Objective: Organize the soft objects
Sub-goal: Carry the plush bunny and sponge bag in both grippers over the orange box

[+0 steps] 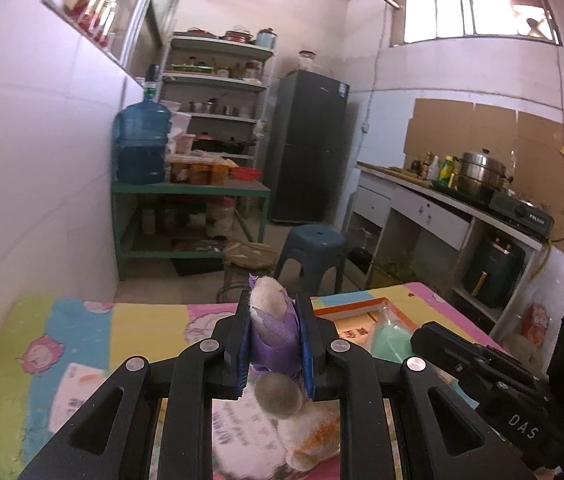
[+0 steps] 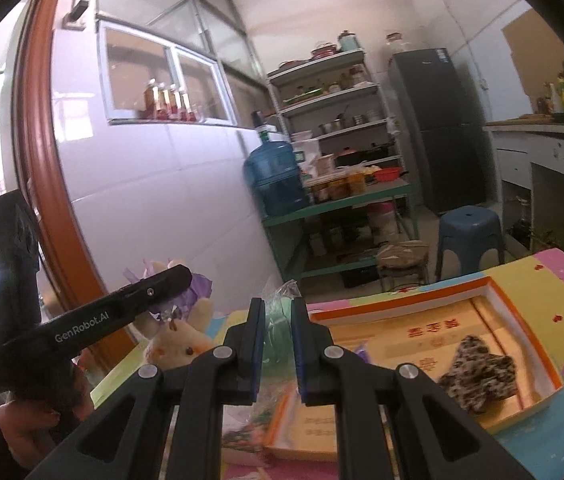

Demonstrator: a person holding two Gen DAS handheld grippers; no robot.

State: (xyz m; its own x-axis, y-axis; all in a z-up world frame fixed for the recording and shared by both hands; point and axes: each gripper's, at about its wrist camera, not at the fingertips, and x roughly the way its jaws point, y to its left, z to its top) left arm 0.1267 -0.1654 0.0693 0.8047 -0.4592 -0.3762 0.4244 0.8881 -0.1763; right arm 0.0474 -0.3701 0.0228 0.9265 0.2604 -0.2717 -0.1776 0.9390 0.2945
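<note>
- Cream plush rabbit in a purple ribbon dress [image 1: 276, 332], lifted above the tabletop and pinched at the waist between the jaws of the left gripper [image 1: 274, 344]; grey pompom tail and cream legs dangling below toward the camera.
- Likely light, squashy and forgiving; body or waist the best hold, since ribbon alone could slip or tear.
- Pale green soft item in clear crinkly plastic wrap [image 2: 278, 322], held aloft in the narrow jaws of the right gripper [image 2: 277, 344]; wrap probably slippery, so a firm pinch on the bulk looks safer than on loose film.
- Black-and-white speckled plush piece [image 2: 477, 376], lying inside the shallow orange-rimmed cardboard box [image 2: 521, 312], apparently the collecting place.
- Tabletop covered with a pastel cartoon-print cloth [image 1: 82, 332]; box resting on it, well within reach of both grippers.
- Beyond: kitchen with a blue water jug [image 1: 142, 148], metal shelving of pots [image 1: 218, 92], dark fridge [image 1: 307, 144], blue plastic stool [image 1: 311, 252].
</note>
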